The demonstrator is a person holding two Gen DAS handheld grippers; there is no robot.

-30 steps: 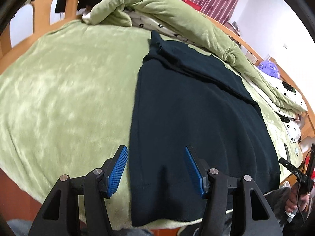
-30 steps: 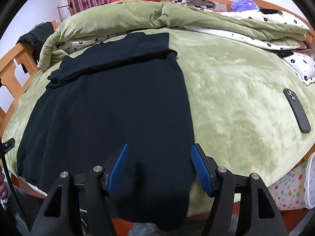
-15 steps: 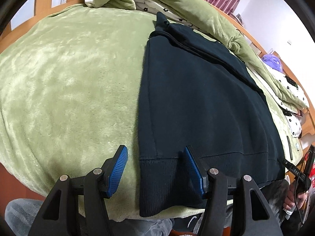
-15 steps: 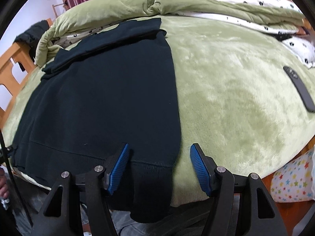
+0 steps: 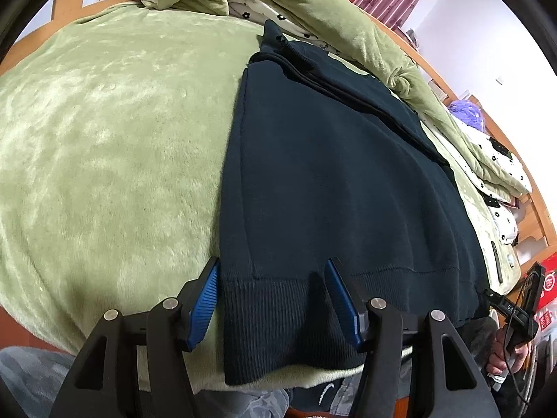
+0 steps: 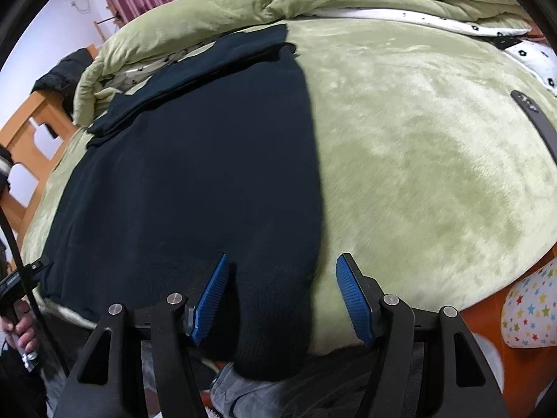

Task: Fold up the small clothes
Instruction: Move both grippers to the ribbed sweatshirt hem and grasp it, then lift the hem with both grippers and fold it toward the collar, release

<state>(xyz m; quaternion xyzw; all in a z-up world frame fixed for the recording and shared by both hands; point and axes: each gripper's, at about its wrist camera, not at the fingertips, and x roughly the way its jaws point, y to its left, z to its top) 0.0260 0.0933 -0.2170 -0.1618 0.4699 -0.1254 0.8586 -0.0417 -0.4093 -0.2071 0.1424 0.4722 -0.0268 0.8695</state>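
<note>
A dark navy sweater [image 5: 330, 181] lies flat on the green plush bedcover [image 5: 104, 156], its sleeves folded across the top and its ribbed hem [image 5: 278, 320] hanging over the near bed edge. My left gripper [image 5: 272, 261] is open and low over the hem's left corner, which lies between the blue pads [image 5: 203, 301] without being pinched. In the right wrist view the same sweater [image 6: 195, 174] fills the left half. My right gripper [image 6: 283, 257] is open and straddles the hem's right corner [image 6: 275, 313], one pad over the cloth, the other over the bedcover.
A rolled green duvet [image 6: 278, 3] with white flowered lining lies along the far side. A black phone [image 6: 538, 122] rests on the bedcover to the right. The wooden bed frame [image 6: 31, 129] stands at the left, and a star-patterned cushion [image 6: 529, 310] sits below the bed edge.
Both grippers have come down and closer to the near edge of the bed. The ribbed hem corners, earlier ahead of the fingers, now lie between the jaws. The jaw gaps look unchanged.
</note>
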